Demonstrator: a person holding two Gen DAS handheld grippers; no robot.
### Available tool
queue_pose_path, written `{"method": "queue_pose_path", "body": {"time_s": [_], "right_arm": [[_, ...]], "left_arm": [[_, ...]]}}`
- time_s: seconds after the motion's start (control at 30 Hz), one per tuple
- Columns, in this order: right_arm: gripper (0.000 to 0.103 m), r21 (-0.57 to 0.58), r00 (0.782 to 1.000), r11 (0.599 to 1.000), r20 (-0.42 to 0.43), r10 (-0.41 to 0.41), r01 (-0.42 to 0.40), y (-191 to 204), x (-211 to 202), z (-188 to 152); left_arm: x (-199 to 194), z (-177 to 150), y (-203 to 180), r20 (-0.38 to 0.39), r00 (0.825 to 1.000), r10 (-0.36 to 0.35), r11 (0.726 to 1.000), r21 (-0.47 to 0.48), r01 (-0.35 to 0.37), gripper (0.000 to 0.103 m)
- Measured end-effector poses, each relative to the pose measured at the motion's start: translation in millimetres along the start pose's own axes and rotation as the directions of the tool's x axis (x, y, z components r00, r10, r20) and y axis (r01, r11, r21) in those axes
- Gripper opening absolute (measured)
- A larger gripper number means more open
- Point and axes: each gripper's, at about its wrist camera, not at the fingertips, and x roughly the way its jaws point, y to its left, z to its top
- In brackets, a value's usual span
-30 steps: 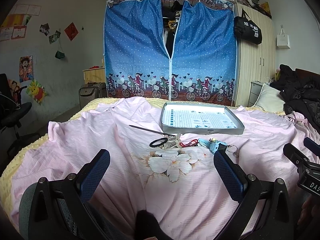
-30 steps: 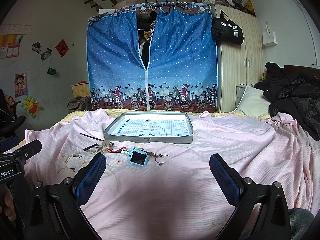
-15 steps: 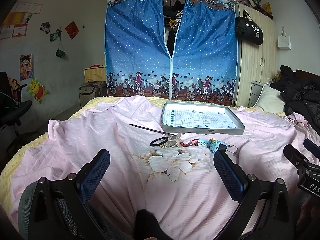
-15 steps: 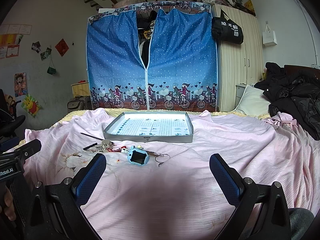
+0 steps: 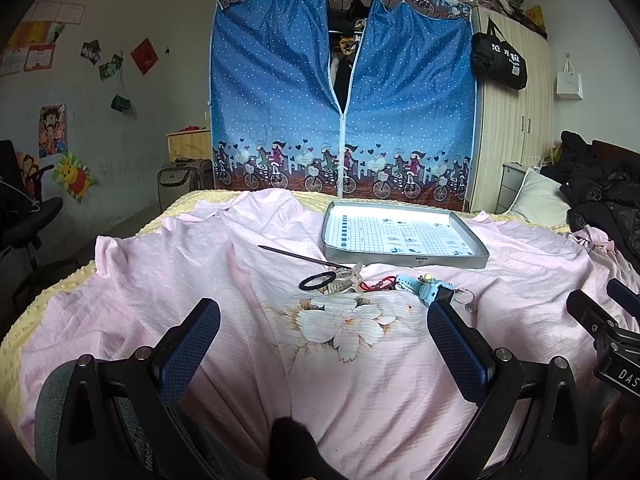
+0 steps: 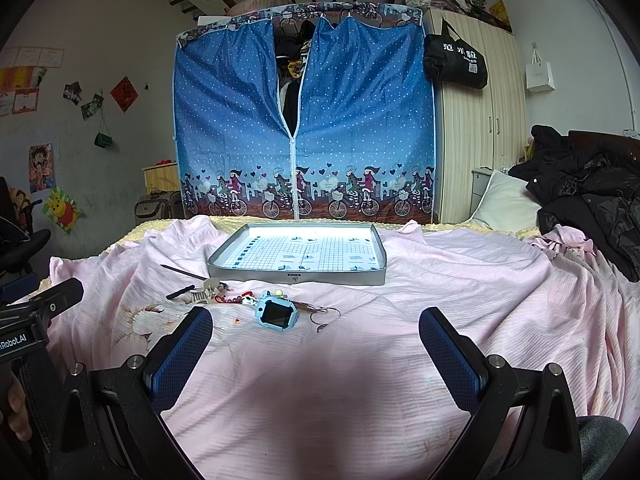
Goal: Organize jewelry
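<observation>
Lying tangled at 12 o'clock ahead of the wide-open, empty left gripper (image 5: 323, 340) and right gripper (image 6: 316, 344), just short of the tray (image 6: 296, 278): hair tie (image 5: 318, 281), bead strand (image 5: 378, 283), blue watch (image 6: 277, 314); risk, snagging neighbours on pickup.

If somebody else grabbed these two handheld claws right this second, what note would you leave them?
Left gripper: jaws open, empty, hovering over the pink bedsheet.
Right gripper: jaws open, empty.
Tray: on the bed beyond the pile, nothing in it.
Pile in front of the tray: black hair tie, pale hair claw, red bead string, blue watch, wire rings, thin dark stick.
Done: nothing sorted yet.
Left: move every piece into the tray.
</observation>
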Motion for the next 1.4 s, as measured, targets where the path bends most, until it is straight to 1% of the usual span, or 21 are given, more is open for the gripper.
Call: {"method": "queue_pose_path", "body": {"time_s": [0.2, 0.83, 1.03, 1.13, 1.23, 1.3, 1.4], "right_arm": [[0.103, 0.000, 1.000, 1.000, -0.001, 0.000, 0.000, 0, 0, 0], [0.103, 0.010, 1.000, 1.000, -0.010, 0.006, -0.006, 2, 4, 3], [0.103, 0.046, 0.999, 0.999, -0.042, 0.015, -0.013, -8, 4, -7], [0.103, 0.061, 0.995, 0.998, -0.094, 0.035, -0.029, -10, 15, -14], [0.103, 0.084, 0.984, 0.994, -0.160, 0.076, -0.063, -12, 27, -12], [0.103, 0.086, 0.975, 0.993, -0.203, 0.096, -0.080, -13, 35, -10], [0.103, 0.086, 0.954, 0.989, -0.265, 0.140, -0.121, -15, 48, -7]], "left_arm": [[0, 2, 2, -0.008, 1.000, -0.007, 1.000, -0.014, 0.007, 0.102], [0, 3, 0, -0.015, 1.000, -0.012, 1.000, -0.004, 0.012, 0.102], [2, 3, 3, -0.034, 0.999, 0.017, 1.000, -0.012, -0.017, 0.102], [8, 4, 12, -0.069, 0.998, 0.010, 0.998, -0.055, -0.014, 0.102], [15, 5, 20, -0.114, 0.993, -0.014, 0.995, -0.097, 0.003, 0.102], [22, 7, 23, -0.154, 0.987, -0.045, 0.993, -0.116, 0.027, 0.102], [37, 13, 26, -0.224, 0.970, -0.092, 0.990, -0.122, 0.065, 0.102]]}}
